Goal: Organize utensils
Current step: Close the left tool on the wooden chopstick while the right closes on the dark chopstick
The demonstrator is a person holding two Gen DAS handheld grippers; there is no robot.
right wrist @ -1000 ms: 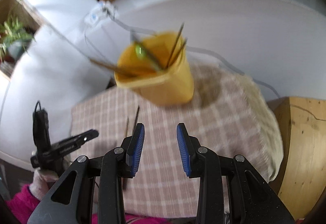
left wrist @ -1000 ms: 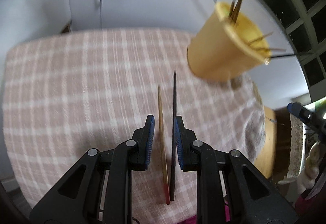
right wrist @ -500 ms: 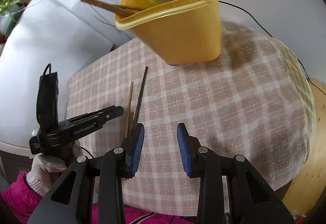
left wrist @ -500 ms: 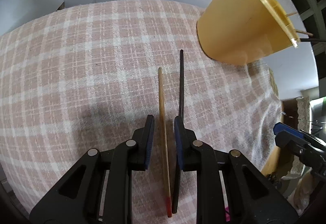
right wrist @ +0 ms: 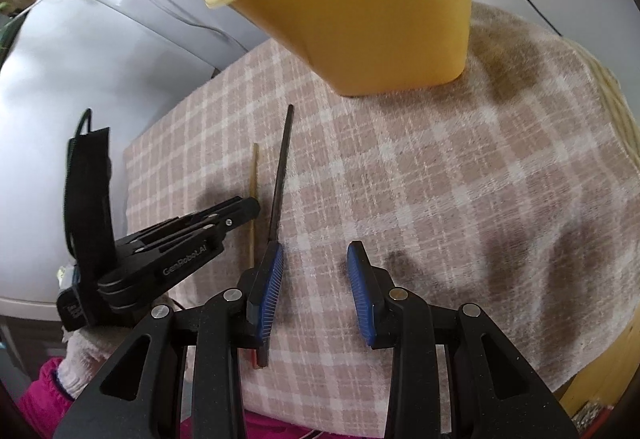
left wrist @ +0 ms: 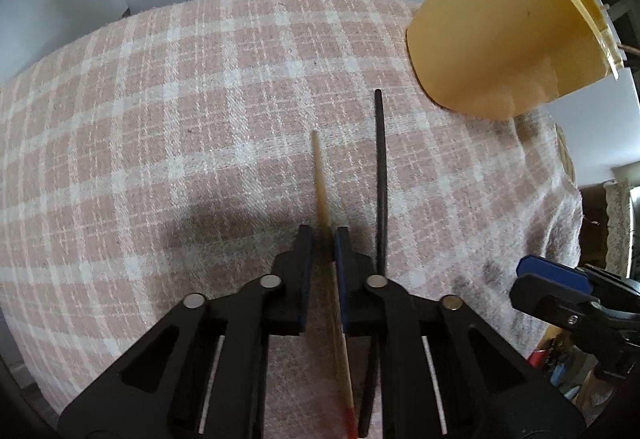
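- Pink-and-white checked cloth [left wrist: 180,127] covers the table, with a yellow plastic utensil tub [left wrist: 492,39] standing at its far right, already holding several chopsticks.
- Two chopsticks lie side by side on the cloth, near the tub but apart from it: a pale wooden chopstick with a red end [left wrist: 322,183] and a black chopstick [left wrist: 380,167].
- My left gripper [left wrist: 322,239] is closing around the wooden one; the stick runs between the blue pads, and the gap is almost gone, so I judge the pinch is just landing.
- To do this well, I should squeeze square across the stick, so it cannot roll out, and keep my right-hand finger clear of the black chopstick.
- My right gripper [right wrist: 314,267] stands partly open and empty, its left finger just beside the black chopstick.
- Lifting straight up before swinging toward the tub should keep the cloth from dragging.
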